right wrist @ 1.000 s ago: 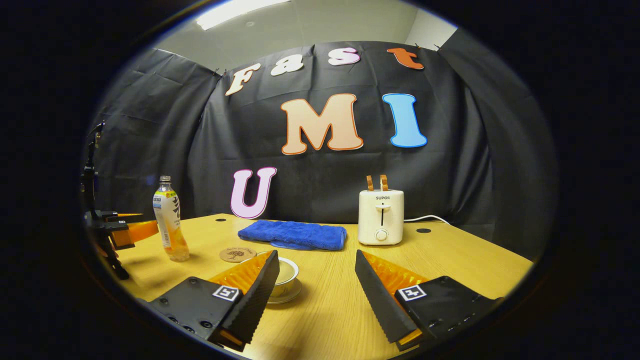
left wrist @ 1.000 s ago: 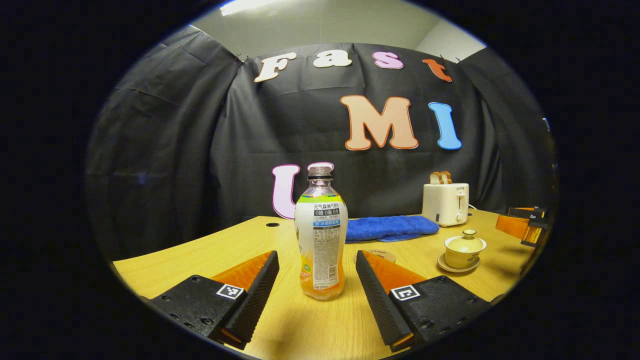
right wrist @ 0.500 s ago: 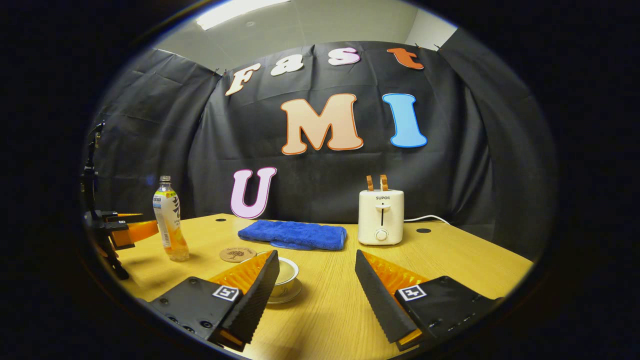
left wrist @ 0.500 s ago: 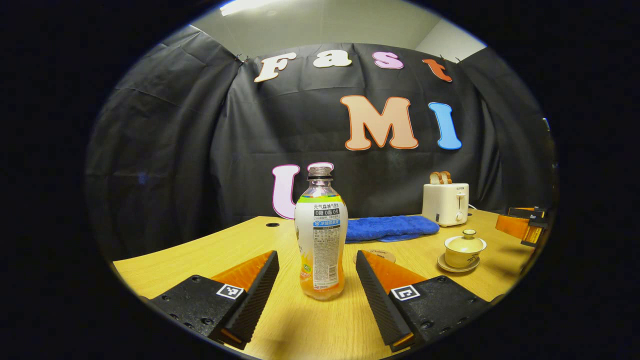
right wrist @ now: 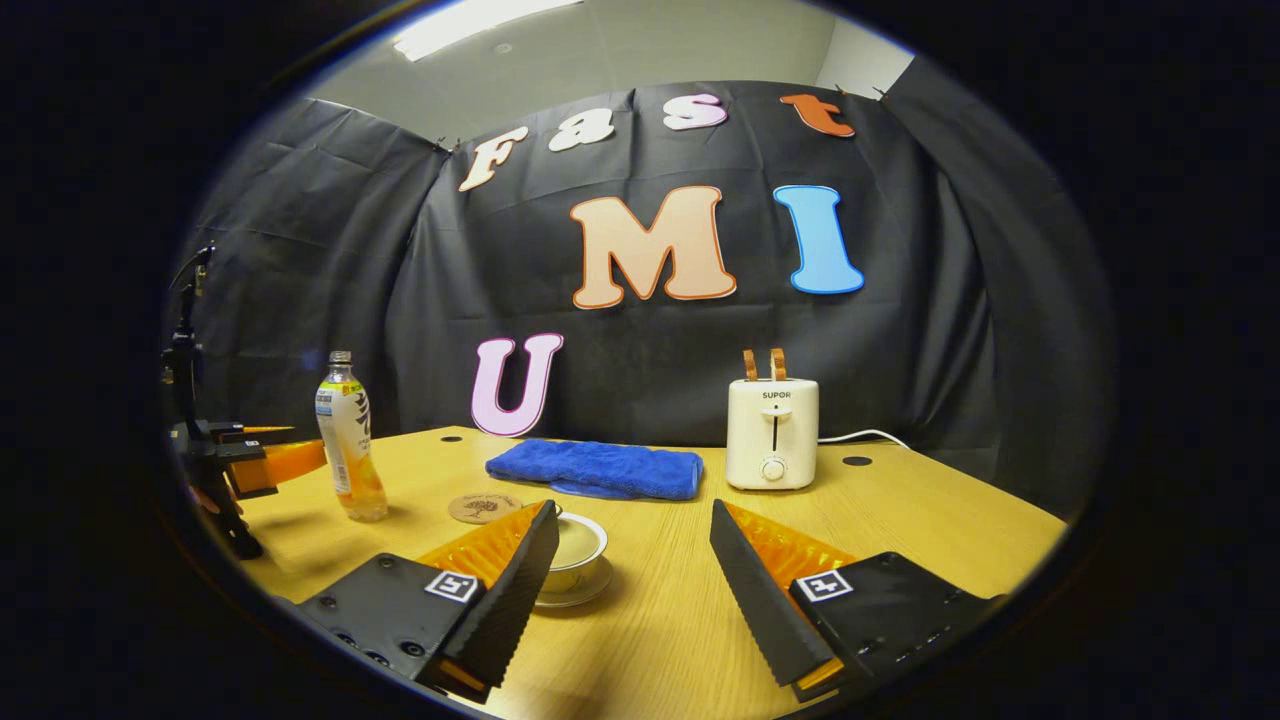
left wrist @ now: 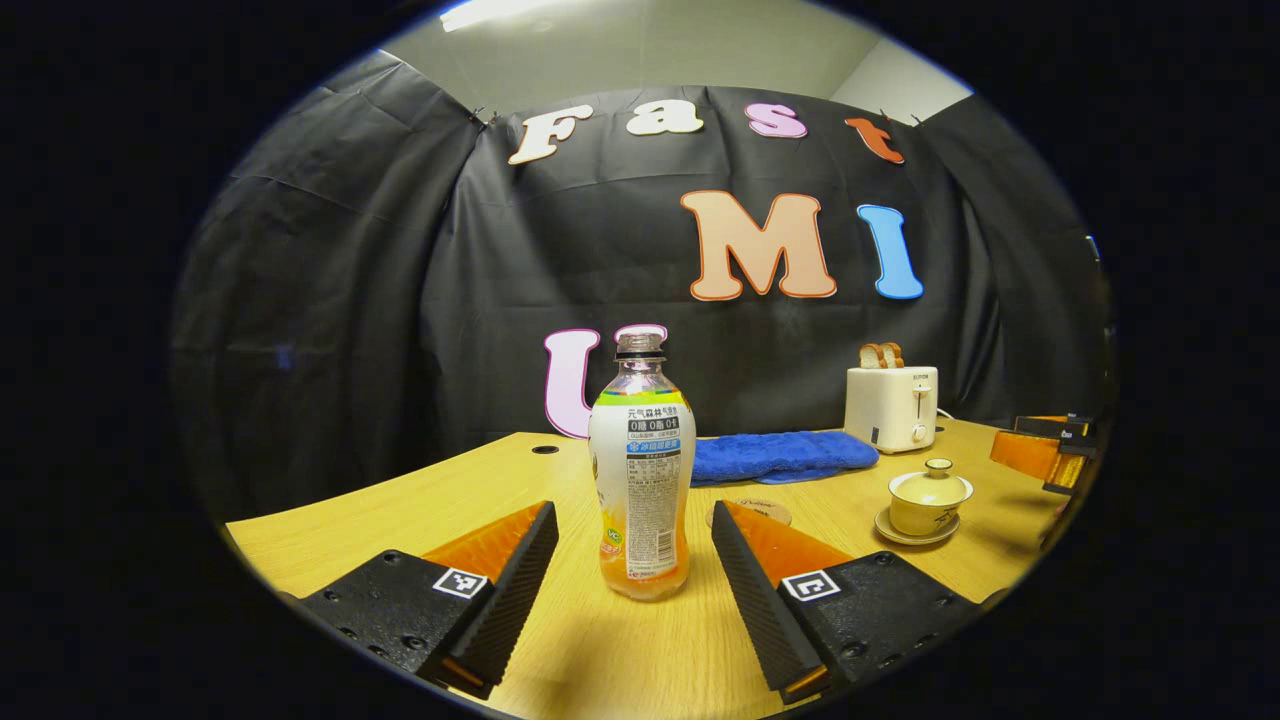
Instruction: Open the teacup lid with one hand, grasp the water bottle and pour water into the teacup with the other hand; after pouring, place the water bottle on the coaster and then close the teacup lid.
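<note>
Clearly "SUPOR" on toaster

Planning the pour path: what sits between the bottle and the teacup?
In the right gripper view, only the coaster lies on the table between bottle and teacup.

Table: bottle, teacup, towel, toaster.

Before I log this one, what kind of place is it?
Likely a staged booth set up as a kitchen corner: black cloth wall behind a wooden table holding a toaster, a lidded teacup and a water bottle.
</note>
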Tool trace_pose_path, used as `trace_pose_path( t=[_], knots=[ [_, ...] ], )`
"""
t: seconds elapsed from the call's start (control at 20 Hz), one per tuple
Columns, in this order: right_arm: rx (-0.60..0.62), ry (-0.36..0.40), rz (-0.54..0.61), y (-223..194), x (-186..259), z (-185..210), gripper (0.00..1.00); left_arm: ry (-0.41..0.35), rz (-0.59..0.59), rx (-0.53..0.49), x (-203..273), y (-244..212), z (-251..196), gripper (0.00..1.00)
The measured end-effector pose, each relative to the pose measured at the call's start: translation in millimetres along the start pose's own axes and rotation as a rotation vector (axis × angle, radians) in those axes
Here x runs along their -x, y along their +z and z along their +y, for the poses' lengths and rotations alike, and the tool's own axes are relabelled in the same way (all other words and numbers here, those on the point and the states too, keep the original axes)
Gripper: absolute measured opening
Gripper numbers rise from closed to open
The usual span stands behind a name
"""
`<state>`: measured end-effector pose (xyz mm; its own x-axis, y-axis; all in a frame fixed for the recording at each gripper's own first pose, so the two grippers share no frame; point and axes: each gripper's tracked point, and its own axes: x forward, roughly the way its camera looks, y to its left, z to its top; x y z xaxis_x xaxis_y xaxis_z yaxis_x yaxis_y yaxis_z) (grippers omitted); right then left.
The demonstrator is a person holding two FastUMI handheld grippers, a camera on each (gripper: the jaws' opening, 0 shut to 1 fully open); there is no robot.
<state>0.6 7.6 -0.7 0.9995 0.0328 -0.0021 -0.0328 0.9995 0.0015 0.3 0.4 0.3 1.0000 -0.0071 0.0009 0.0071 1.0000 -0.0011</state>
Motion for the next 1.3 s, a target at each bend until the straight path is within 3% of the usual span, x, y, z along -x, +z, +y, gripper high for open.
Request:
trace_pose_path(
  t=[0.45, 0.75, 1.3],
  knots=[
    [-0.006, 0.136, 0.009, -2.4, -9.8, 30.7, 0.96, -0.006, -0.001, 0.000, 0.0, -1.2, -0.9, 0.90],
    [-0.006, 0.187, 0.017, -5.8, -31.6, 54.9, 0.98, -0.009, 0.000, 0.001, 0.6, -0.7, -1.8, 0.90],
    [0.029, 0.201, 0.138, -29.2, -68.0, 76.3, 0.98, -0.014, 0.001, 0.002, 0.9, -0.9, -2.4, 0.90]
  ],
)
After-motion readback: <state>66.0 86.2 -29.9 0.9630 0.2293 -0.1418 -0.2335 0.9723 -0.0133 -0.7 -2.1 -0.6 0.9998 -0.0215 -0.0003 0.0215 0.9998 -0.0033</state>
